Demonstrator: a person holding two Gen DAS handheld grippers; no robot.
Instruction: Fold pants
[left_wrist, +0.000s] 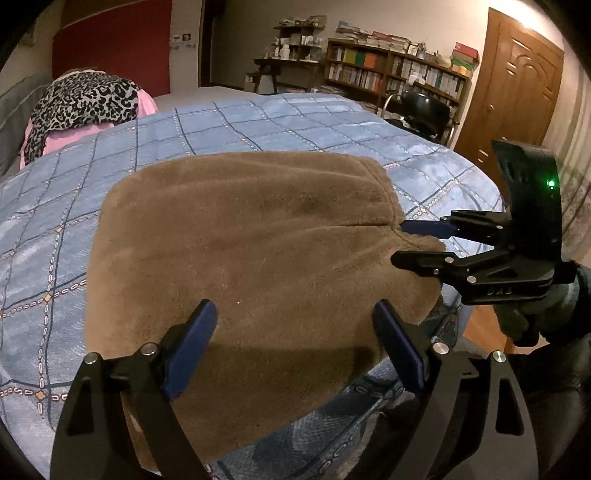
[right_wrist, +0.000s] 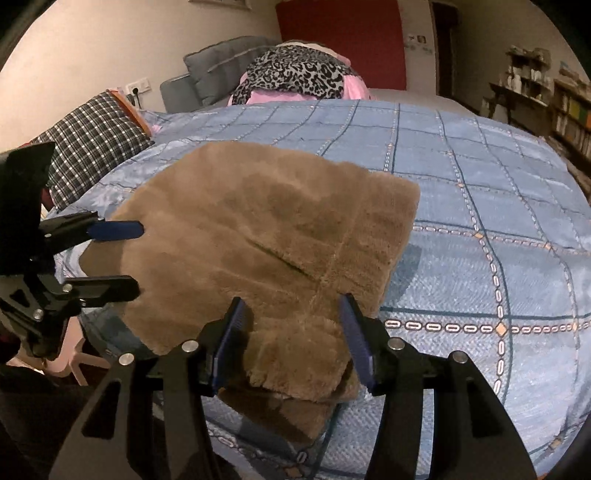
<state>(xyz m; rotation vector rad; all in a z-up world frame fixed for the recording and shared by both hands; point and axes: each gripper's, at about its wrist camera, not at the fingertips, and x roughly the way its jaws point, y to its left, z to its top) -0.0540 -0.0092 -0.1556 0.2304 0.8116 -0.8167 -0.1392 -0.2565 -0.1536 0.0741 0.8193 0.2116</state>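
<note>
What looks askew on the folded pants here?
The pants lie folded on the bedspread, but the near corner is uneven: lower layers stick out past the top layer, overhanging the bed edge.

You've got 1 folded brown fleece pants (right_wrist: 266, 236) on 1 blue checked quilt (right_wrist: 480, 206). 2 black grippers w/ blue pads: left gripper (left_wrist: 295, 347), right gripper (right_wrist: 295, 343). 1 leopard-print cloth (right_wrist: 299, 74) over 1 pink bundle (right_wrist: 258, 96), 1 dark plaid pillow (right_wrist: 92, 144), 1 wooden bookcase (left_wrist: 399, 74), 1 brown wooden door (left_wrist: 513, 99).
</note>
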